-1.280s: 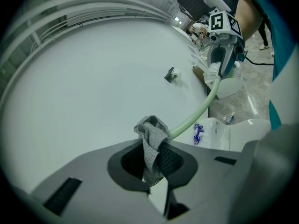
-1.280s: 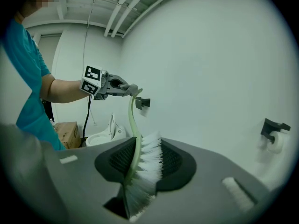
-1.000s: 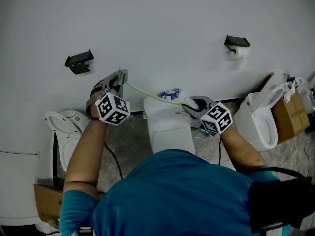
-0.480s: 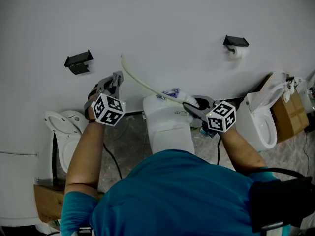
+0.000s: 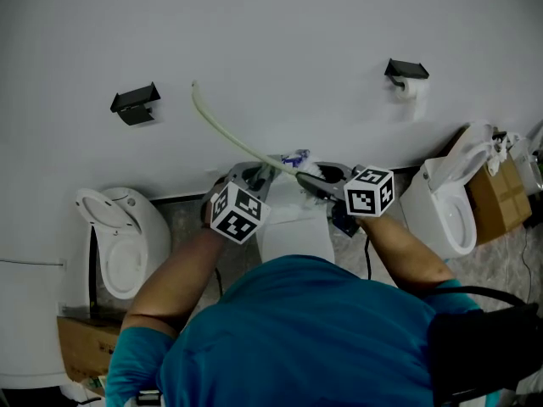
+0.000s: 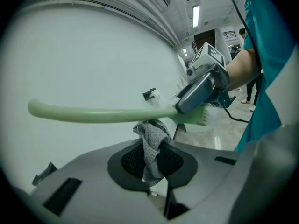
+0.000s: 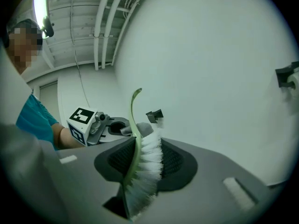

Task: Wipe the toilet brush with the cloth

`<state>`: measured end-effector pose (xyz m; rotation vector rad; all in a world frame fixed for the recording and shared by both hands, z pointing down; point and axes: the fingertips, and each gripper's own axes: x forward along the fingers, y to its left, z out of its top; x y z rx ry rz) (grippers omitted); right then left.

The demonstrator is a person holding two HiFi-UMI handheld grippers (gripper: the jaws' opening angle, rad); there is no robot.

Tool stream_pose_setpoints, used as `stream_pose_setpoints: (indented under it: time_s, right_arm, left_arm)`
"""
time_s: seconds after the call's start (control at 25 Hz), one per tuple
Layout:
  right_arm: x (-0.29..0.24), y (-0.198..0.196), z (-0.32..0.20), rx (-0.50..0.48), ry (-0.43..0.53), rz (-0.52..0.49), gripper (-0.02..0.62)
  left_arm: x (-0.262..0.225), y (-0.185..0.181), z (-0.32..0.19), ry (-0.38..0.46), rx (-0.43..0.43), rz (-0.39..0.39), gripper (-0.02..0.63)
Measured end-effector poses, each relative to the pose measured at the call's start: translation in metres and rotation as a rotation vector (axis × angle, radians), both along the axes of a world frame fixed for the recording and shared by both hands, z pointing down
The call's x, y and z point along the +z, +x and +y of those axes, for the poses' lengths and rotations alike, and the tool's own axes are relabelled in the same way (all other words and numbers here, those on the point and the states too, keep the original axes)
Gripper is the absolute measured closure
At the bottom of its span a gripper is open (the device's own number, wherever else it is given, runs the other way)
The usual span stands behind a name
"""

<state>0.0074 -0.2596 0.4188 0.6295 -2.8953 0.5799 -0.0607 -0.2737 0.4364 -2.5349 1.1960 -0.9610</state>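
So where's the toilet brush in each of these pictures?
Head view: the toilet brush is a pale curve from upper left down to the centre.
Left gripper view: the brush lies level across the middle, bristles at the right.
Right gripper view: the brush is bottom centre, bristles nearest, handle rising.
Shared landmark: the white wall behind it in all three.

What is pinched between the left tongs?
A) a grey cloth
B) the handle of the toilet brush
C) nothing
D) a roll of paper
A: the left gripper view shows a grey mesh cloth pinched between the left tongs, below the green toilet brush.
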Motion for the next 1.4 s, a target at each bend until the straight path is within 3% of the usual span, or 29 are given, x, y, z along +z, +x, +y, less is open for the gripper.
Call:
stream_pose_setpoints:
  time_s: [0.16,0.36,0.64,0.84,0.96,1.24,1.4]
  right_arm:
    - [0.003,-0.012,0.002,-0.025,-0.031,0.003,0.463]
    - [0.013,-0.014,0.004,-0.039,-0.074,0.039,0.448]
    - [0.053,-0.023,0.012,-0.085,-0.101,0.304,0.432]
    - [0.075,-0.03,0.017,-0.116,-0.154,0.433,0.436]
    - [0.082,-0.027,0.016,-0.126,-0.117,0.501,0.44]
    - [0.086,-0.007,-0.008,-0.028,-0.04,0.549,0.442]
    - [0.073,-0.007,-0.01,-0.014,-0.041,0.49,0.442]
  left_arm:
    - [0.001,0.022,0.005,-0.039,0.037,0.039,0.568]
    - [0.008,0.025,0.008,-0.097,0.026,0.072,0.568]
    - [0.022,0.03,0.015,-0.117,0.031,0.039,0.568]
    - [0.031,0.029,0.02,-0.134,0.036,0.03,0.568]
    - [0.036,0.033,0.022,-0.145,0.048,0.032,0.568]
    - [0.04,0.002,0.016,-0.138,0.007,0.023,0.568]
    - [0.035,-0.005,0.016,-0.144,0.011,0.068,0.568]
